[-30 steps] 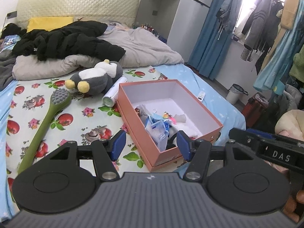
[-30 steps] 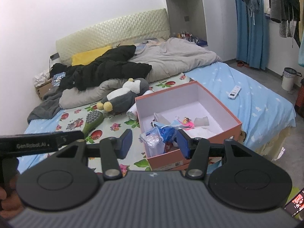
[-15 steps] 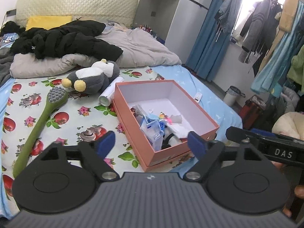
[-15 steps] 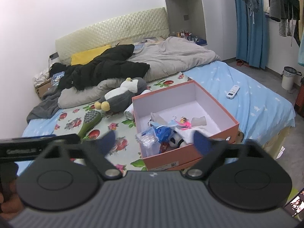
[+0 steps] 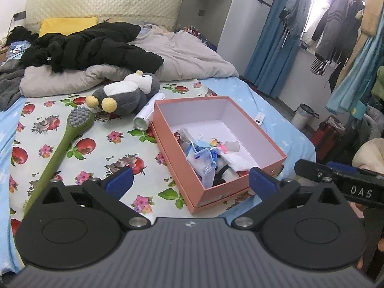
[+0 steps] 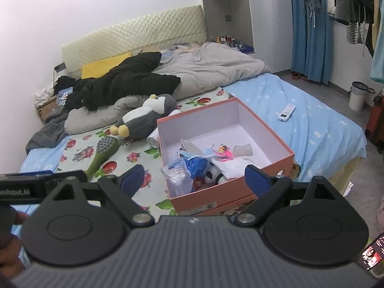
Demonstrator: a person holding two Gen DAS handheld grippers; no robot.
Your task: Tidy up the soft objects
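An open orange box (image 5: 223,193) sits on the bed, holding a plastic bag (image 5: 204,163), a small panda plush (image 6: 213,175), a white cloth (image 6: 232,165) and small bits. A grey and white penguin plush (image 5: 124,96) lies behind the box's left corner, also seen as the penguin plush (image 6: 144,117) in the right wrist view. My left gripper (image 5: 191,183) hovers before the box's near corner; its jaws are opening with nothing between them. My right gripper (image 6: 195,178) hangs open and empty in front of the box (image 6: 216,195).
A green long-handled brush (image 5: 62,141) lies left of the box on the fruit-print sheet. A white cylinder (image 5: 146,117) rests against the box. A black jacket (image 5: 91,45) and grey duvet (image 5: 187,57) are heaped behind. A remote (image 6: 286,112) lies on the blue sheet at right.
The jaws of both grippers have spread from about half open to wide. Both hands stayed nearly in place before the box, and nothing on the bed moved.
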